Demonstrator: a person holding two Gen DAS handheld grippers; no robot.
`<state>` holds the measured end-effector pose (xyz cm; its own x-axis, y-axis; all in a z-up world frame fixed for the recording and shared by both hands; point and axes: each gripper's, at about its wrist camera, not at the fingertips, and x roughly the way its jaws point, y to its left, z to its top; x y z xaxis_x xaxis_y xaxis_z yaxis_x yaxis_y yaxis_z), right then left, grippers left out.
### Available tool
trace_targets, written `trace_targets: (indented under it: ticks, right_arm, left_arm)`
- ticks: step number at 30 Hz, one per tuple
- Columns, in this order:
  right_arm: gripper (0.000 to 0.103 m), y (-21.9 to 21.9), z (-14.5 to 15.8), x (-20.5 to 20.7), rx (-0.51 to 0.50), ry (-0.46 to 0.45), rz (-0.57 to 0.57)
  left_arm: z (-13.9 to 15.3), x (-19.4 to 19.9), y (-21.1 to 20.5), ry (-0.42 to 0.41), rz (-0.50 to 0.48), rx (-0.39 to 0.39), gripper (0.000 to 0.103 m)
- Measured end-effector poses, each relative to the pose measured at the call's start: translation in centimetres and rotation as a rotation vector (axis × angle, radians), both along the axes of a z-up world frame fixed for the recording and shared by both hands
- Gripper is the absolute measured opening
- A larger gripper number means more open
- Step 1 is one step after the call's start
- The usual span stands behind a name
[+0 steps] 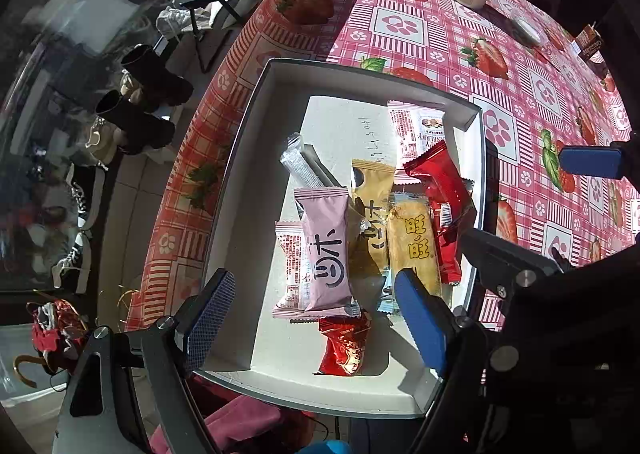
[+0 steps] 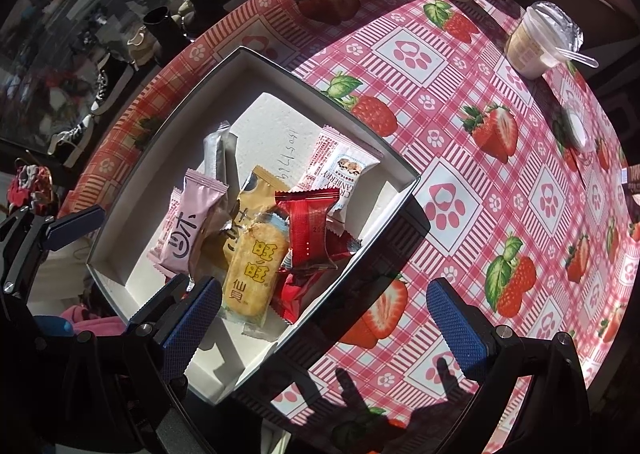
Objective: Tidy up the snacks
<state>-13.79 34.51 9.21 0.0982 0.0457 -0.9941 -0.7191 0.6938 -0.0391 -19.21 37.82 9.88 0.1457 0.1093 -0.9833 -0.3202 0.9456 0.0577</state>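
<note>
Mostly buried: blue packet (image 1: 386, 294) under snack pile; left tool (image 1: 316, 318), right tool (image 2: 324, 318) both spread, empty.

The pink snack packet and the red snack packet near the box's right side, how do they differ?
The pink packet is pale and matte with dark characters on it; the red packet is glossy, showing its back seam. The pink packet lies on the left of the pile, overlapping a white-and-red packet; the red packet lies on the right, by the box wall. Both are sealed, crimped at the ends, and lie inside the box.
</note>
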Motion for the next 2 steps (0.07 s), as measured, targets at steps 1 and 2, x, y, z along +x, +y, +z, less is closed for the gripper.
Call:
trace_targets:
  ticks: [1, 2]
  right_arm:
    - [0.103, -0.03, -0.02, 0.0, 0.0, 0.0, 0.001]
    - [0.103, 0.0, -0.01, -0.05, -0.001, 0.0, 0.002]
  left_arm:
    - [0.05, 0.01, -0.03, 0.002, -0.002, -0.004, 0.085]
    - [-0.01, 0.03, 0.02, 0.005, -0.002, -0.01, 0.085]
